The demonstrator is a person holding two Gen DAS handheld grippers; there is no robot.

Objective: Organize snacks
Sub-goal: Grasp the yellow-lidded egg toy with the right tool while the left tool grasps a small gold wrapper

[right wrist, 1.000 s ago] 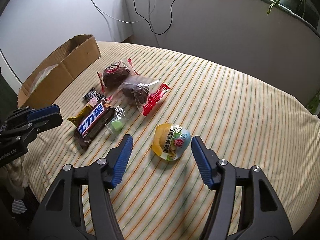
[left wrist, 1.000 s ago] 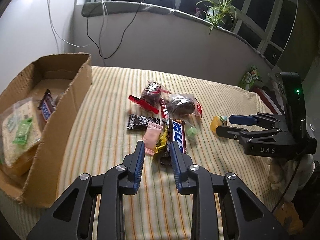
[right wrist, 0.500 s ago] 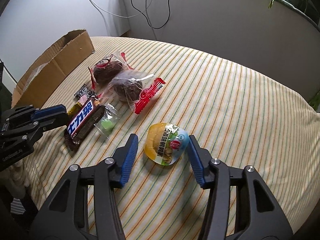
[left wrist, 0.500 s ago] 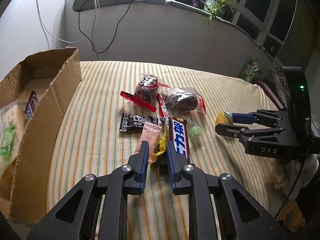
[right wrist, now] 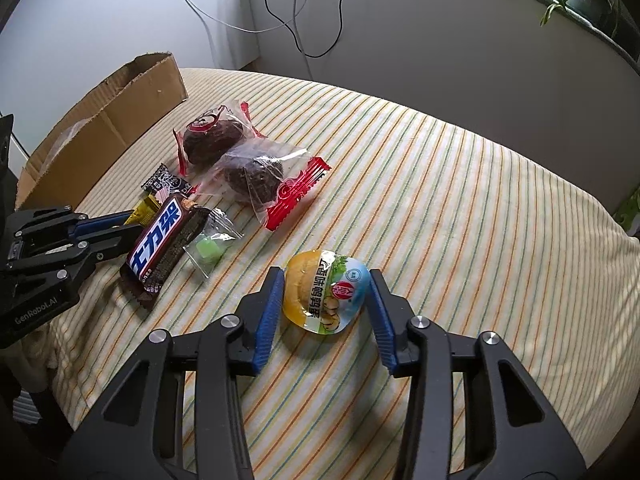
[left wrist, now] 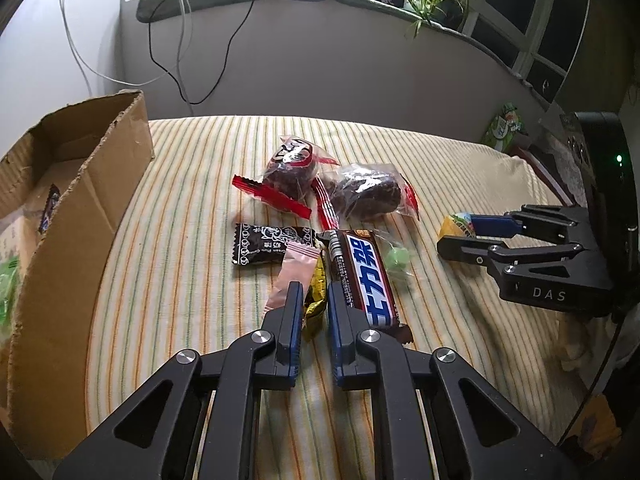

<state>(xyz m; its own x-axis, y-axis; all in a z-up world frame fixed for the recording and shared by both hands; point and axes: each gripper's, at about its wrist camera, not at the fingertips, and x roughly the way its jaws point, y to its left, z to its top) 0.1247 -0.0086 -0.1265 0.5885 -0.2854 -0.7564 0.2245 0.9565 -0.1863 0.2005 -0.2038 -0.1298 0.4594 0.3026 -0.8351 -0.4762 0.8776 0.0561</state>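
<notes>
At the far left a cardboard box [left wrist: 92, 200] sits on the striped tablecloth [left wrist: 192, 248], open on top, with a few packaged snacks already lying inside it. Right of the box a black plum-candy sachet [left wrist: 268, 244] lies flat, and behind it 2 clear wrappers with red ends each hold a dark round cake [left wrist: 292, 168] [left wrist: 368, 194], side by side and touching.

The left gripper [left wrist: 310, 292] has just been closing, and its blue-lined jaws now pinch a gold-foil candy [left wrist: 314, 298]. A pink sachet [left wrist: 294, 276] lies under the left jaw, while the brown chocolate bar with blue lettering [left wrist: 362, 276] lies just beside the right jaw. A small green candy in clear film [right wrist: 208, 250] rests against the far side of that bar.

Further right, the right gripper [right wrist: 326, 286] has also just been closing. Its jaws sit on either side of a round yellow-and-blue quail-egg pack [right wrist: 326, 292]; the left pad touches the pack, but whether the right pad presses on it I cannot tell. The pack rests on the cloth, well apart from the box.
</notes>
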